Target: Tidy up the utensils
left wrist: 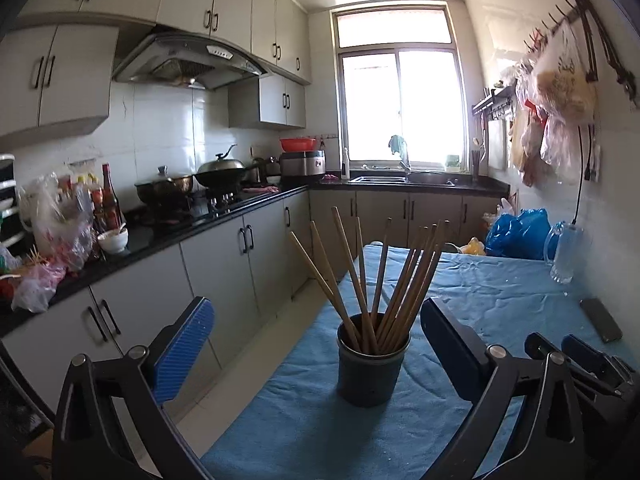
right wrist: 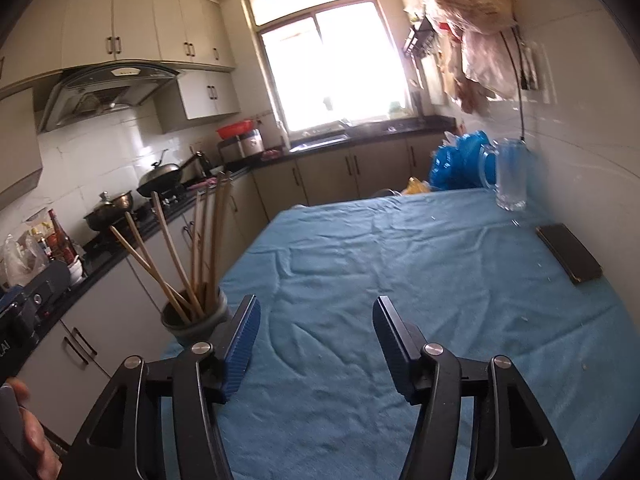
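Left wrist view: left tongs point(left wrist: 316, 344) are sitting wide open, empty, pads either side of the holder point(left wrist: 370, 364) but not touching it. Holder is standing upright on the blue cloth of the tabletop point(left wrist: 500, 292), near its left edge, with the chopsticks point(left wrist: 376, 276) fanning out of it, tips up. No loose utensils are showing on the cloth, so my read is the sorting is mostly done and the step in hand is squaring up or shifting the holder.

To do that well: go for the holder wall low down, under the rim, not the sticks. Close slowly and evenly so it isn't tipping toward the edge; the splayed sticks are making it top-heavy, likely. Keep it vertical if lifting.

Right wrist view: right tongs point(right wrist: 316, 344) are also gaping, holding nothing, hovering over bare cloth with the holder just to their left. Further out, this view is showing the phone point(right wrist: 568, 254) flat on the cloth and the glass mug point(right wrist: 506, 176) at the far right corner clearly; the left view is catching both only at its margin. Left view alone is showing the holder centred between the pads and the right tongs beside it.
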Available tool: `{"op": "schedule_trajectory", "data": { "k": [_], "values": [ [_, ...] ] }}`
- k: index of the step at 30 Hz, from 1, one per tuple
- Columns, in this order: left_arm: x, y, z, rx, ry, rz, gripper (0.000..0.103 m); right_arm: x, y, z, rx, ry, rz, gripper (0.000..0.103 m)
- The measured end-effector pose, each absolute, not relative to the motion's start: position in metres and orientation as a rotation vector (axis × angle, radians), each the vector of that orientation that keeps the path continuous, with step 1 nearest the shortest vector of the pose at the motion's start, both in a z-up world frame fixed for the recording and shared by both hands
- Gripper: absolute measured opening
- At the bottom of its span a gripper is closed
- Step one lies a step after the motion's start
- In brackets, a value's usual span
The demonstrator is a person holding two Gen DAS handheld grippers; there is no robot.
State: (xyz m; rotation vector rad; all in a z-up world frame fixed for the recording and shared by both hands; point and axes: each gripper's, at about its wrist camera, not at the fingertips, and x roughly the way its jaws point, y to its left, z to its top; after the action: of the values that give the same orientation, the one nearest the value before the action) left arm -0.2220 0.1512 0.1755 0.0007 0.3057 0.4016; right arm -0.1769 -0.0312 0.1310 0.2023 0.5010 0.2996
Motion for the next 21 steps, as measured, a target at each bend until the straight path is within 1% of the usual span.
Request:
{"op": "schedule_trajectory", "data": {
  "k": [9,15,21],
  "values": [
    [-0.23,0.143,0.168,-0.005,0.276,0.373,0.103,-0.182,-0.04,0.117,0.208,0.551,0.251,0.063],
    [-0.222,0.144,0.156,-0.019,0.377,0.338,0.103,-0.184,-0.039,0.111,0.189,0.572,0.236,0.064],
    [-0.215,0.144,0.145,-0.019,0.438,0.342,0.103,-0.186,-0.034,0.107,0.16,0.578,0.223,0.066]
  ]
}}
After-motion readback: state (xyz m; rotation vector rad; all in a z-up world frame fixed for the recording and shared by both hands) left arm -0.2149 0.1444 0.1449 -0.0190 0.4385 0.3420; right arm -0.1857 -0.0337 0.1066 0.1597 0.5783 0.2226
